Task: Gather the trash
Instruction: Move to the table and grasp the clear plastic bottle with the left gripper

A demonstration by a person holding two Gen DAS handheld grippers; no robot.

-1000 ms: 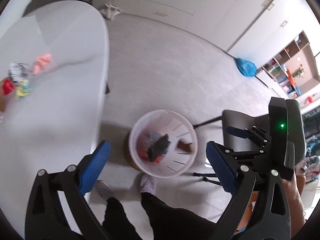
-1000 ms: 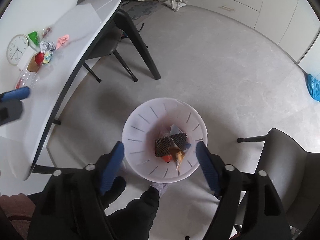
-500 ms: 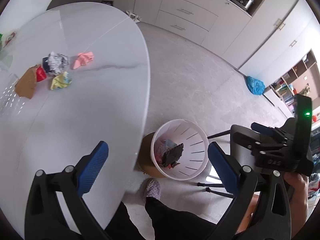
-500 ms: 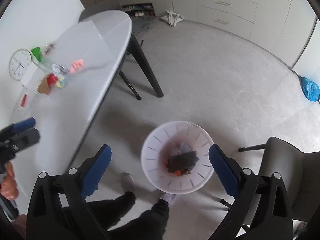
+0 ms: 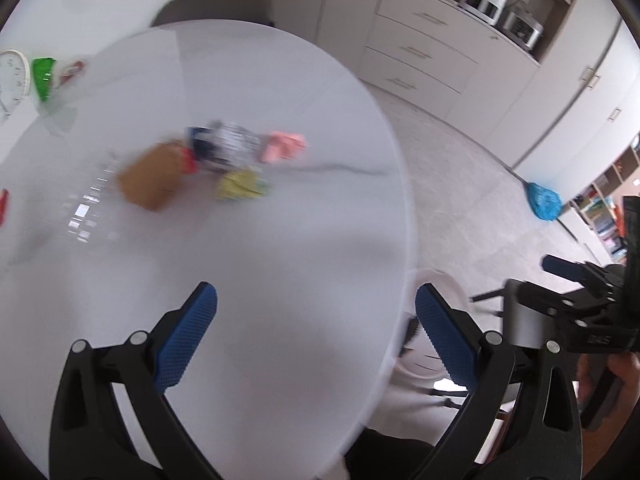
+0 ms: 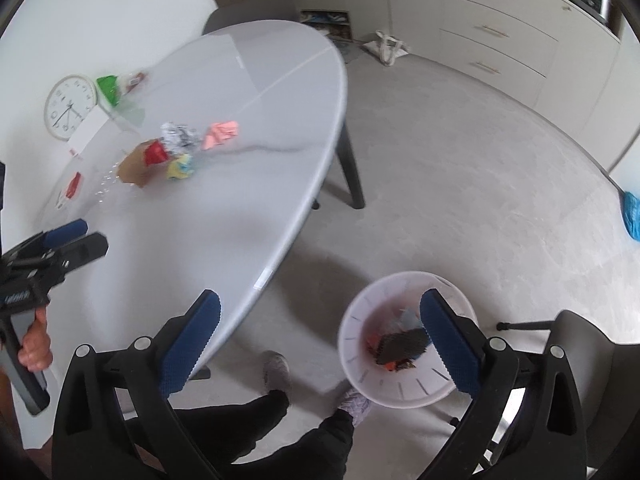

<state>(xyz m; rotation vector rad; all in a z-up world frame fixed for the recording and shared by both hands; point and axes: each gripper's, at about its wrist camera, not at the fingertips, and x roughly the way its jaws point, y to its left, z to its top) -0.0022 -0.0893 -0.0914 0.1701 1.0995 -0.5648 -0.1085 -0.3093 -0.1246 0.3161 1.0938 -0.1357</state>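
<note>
Crumpled trash lies in a cluster on the white oval table (image 5: 280,264): a brown paper piece (image 5: 148,180), a red scrap (image 6: 155,154), a silver wrapper (image 5: 226,146), a pink piece (image 5: 284,146) and a yellow piece (image 5: 240,186). My left gripper (image 5: 316,332) is open and empty above the table's near part. My right gripper (image 6: 320,340) is open and empty above the floor, beside the white bin (image 6: 404,340), which holds a dark piece and other trash.
A wall clock (image 6: 70,106), a green packet (image 6: 108,88) and a clear bottle (image 5: 86,204) are at the table's far left. A grey chair (image 6: 592,360) stands right of the bin. My feet are below. A blue broom head (image 5: 542,202) lies on the floor.
Both grippers swung up and left, from over the bin towards the table. The left one is now over the tabletop; the bin slid to the lower right in both views.
</note>
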